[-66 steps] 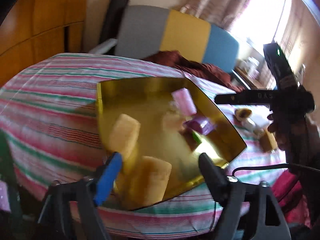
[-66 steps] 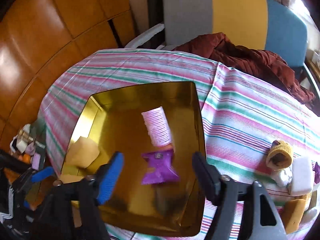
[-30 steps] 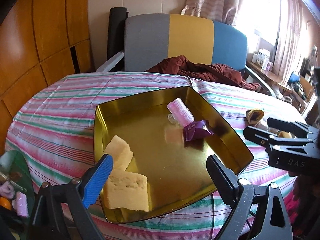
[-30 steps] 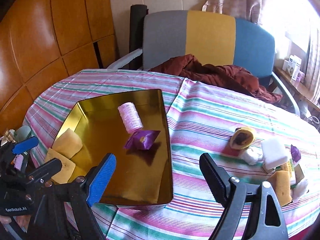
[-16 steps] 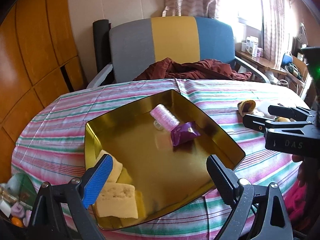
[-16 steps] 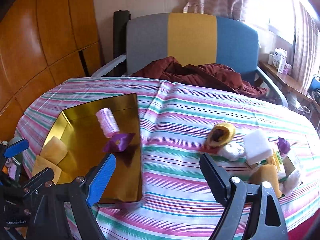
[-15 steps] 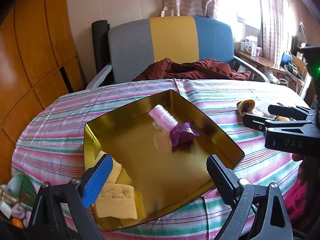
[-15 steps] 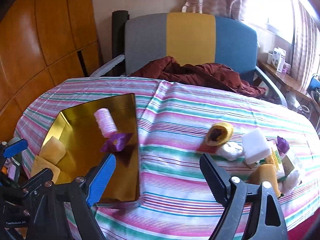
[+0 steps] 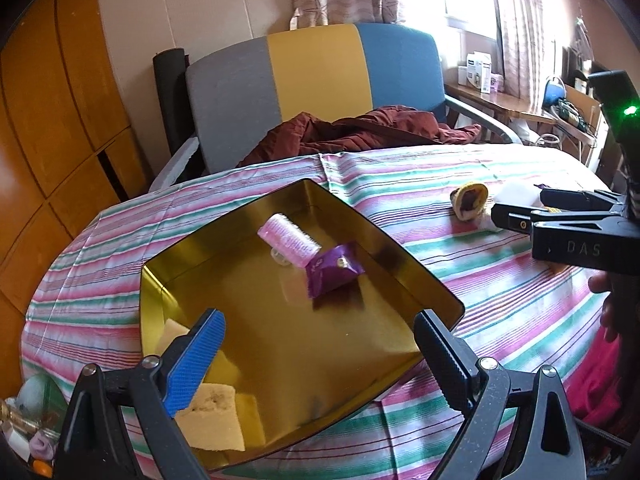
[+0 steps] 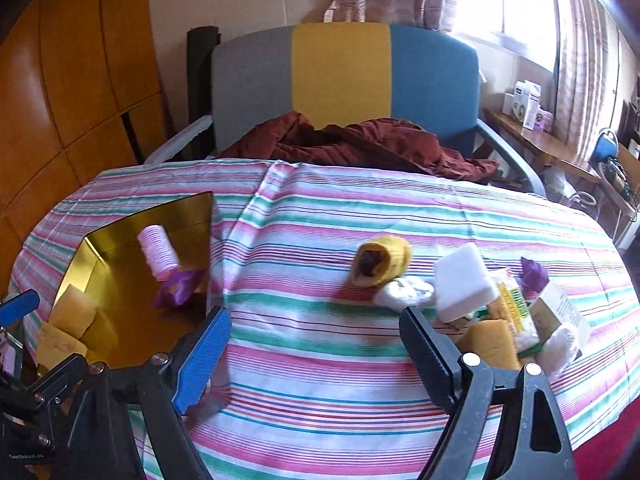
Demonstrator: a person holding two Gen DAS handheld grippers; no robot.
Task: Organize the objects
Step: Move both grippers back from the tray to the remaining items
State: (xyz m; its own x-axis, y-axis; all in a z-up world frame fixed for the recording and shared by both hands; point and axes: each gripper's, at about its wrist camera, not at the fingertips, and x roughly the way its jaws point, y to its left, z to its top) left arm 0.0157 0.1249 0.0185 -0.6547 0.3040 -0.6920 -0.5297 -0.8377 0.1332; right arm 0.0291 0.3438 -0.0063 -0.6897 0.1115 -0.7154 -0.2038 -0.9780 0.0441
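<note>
Black-fingered, each gripper, left gripper [image 9: 320,344] and right gripper [image 10: 316,344], gapes wide, holding nothing.

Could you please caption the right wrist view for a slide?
Open right gripper over the striped tablecloth, between the gold tray and loose clutter.

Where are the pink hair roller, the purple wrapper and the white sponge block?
pink hair roller [image 9: 289,241], left wrist view, middle of its ribbed side.
purple wrapper [image 9: 333,271], left wrist view, its flat face.
white sponge block [image 10: 462,280], right wrist view, its top face.
</note>
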